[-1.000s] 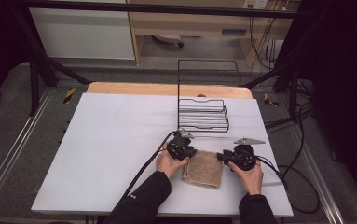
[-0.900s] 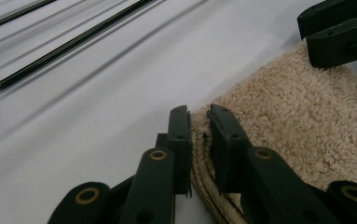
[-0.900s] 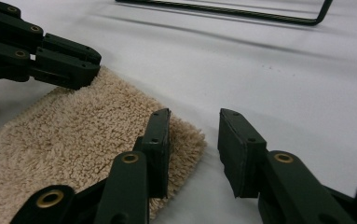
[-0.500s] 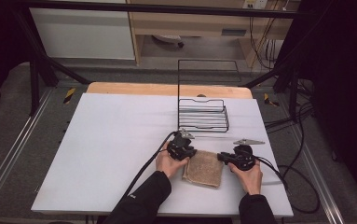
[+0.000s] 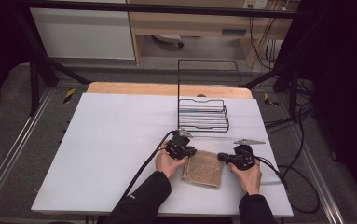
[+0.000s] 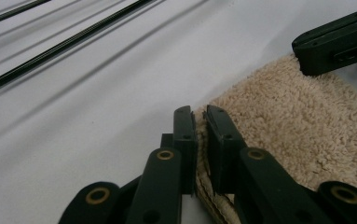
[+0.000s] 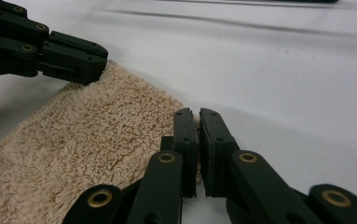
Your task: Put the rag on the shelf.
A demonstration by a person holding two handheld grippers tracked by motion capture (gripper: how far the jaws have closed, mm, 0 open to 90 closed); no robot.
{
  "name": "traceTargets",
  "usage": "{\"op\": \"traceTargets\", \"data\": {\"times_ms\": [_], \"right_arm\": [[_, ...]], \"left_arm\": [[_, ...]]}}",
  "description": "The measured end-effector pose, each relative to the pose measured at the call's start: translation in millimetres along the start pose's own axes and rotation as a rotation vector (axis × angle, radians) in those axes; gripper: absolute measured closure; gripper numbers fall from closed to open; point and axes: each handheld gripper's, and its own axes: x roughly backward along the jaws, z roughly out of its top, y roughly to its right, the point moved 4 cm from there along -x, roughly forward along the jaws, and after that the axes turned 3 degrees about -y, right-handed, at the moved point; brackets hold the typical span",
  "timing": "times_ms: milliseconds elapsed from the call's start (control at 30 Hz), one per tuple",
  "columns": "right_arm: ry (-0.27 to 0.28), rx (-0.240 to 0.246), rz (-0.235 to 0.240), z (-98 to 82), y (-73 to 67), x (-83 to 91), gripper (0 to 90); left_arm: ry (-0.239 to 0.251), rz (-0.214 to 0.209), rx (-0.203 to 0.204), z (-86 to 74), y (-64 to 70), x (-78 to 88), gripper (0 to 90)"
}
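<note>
High view first: we see a folded beige towel [image 5: 203,168] lying flat near the front edge of the white table [image 5: 111,140], with our two tools at its far corners and a black wire rack [image 5: 202,115] standing just behind it. Starting at the left, our left gripper [image 5: 188,151] has just been closing, and in the left gripper view its jaws stand nearly together with the towel's edge [image 6: 278,126] pinched between them. Moving right, our right gripper [image 5: 222,157] has just been closing too, and in the right gripper view its jaws are pressed onto the opposite corner of the towel [image 7: 97,140]. So the grasp looks done on both sides, while the cloth itself rests fully on the table, not lifted or turned over. What remains, as we judge it, is the real handling: raising the pinched edge and either folding the towel again or carrying it off, perhaps toward the rack.
</note>
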Motion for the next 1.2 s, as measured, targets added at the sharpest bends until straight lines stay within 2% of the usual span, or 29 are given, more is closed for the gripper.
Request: {"op": "traceTargets", "data": {"times_ms": [167, 333, 500, 833, 1200], "right_arm": [[0.009, 0.012, 0.001, 1.9, -2.7, 4.0, 86.8], [0.046, 0.016, 0.017, 5.5, -6.5, 10.3, 86.9], [0.072, 0.047, 0.03, 8.4, -12.5, 16.7, 86.9], [0.129, 0.113, 0.034, 15.0, -27.2, 25.8, 87.0], [0.168, 0.144, 0.034, 19.8, -38.9, 38.8, 87.4]], "left_arm": [[0.031, 0.0, -0.004, -1.6, 0.4, 4.4, 83.7], [0.054, -0.002, -0.01, -2.3, 1.3, 10.5, 83.9], [0.105, -0.011, -0.004, -4.2, 2.6, 23.6, 83.9], [0.159, -0.023, 0.003, -10.2, 3.3, 40.9, 83.9], [0.222, -0.022, -0.008, -9.7, 10.2, 59.8, 84.2]]}}
